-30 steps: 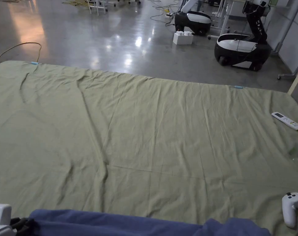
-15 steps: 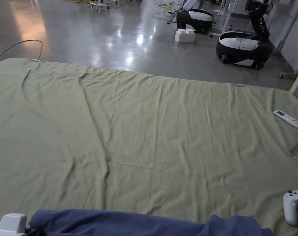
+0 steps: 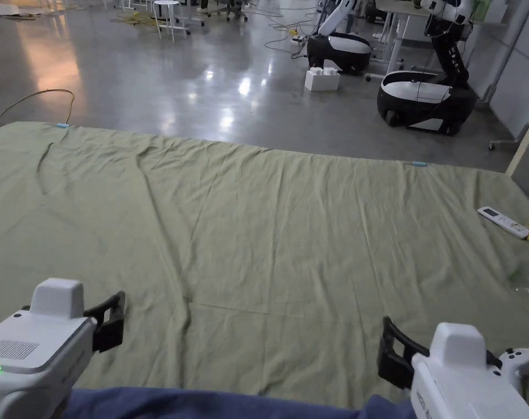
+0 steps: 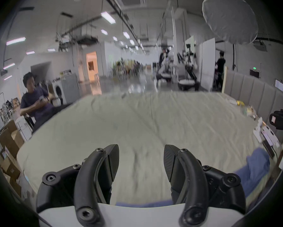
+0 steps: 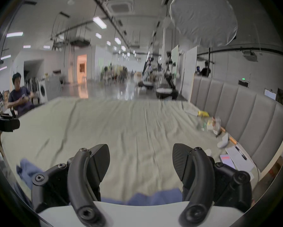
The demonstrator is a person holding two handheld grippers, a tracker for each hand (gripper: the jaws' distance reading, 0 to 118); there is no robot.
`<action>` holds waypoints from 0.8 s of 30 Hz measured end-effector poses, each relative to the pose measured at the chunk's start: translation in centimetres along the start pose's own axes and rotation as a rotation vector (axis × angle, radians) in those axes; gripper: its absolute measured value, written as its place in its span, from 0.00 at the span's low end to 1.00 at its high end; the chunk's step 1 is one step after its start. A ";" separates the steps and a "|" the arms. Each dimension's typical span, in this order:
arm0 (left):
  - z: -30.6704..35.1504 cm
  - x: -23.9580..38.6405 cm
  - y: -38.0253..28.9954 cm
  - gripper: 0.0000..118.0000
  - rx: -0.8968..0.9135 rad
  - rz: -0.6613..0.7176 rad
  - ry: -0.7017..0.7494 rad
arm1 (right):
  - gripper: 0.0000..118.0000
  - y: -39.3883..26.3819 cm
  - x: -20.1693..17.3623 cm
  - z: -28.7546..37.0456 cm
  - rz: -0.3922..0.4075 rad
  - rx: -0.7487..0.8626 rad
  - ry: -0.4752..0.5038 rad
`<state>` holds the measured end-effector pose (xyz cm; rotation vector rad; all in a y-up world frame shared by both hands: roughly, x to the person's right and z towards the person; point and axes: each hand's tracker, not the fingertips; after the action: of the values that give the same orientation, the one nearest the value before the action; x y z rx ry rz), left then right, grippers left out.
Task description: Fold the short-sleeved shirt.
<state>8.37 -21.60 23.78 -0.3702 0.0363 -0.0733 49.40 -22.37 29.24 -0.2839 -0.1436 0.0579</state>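
The blue shirt point(image 3: 214, 403) lies bunched along the near edge of the green sheet point(image 3: 268, 229), just below my two grippers. My left gripper point(image 4: 140, 163) and right gripper point(image 5: 140, 161) both hover with jaws spread apart, holding nothing. A white remote point(image 3: 503, 222) rests far right.

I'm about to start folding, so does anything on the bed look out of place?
The blue shirt lies bunched along the near edge, not spread flat. A remote and a white controller sit on the green sheet at the right.
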 end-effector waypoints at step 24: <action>1.9 0.6 2.2 0.01 0.191 0.045 0.058 | 0.00 4.6 -3.3 -0.1 -0.059 0.201 -0.028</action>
<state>9.25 -18.90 24.69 -0.1764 0.0944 -0.0423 46.02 -18.27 27.37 -0.0786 -0.1726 0.0171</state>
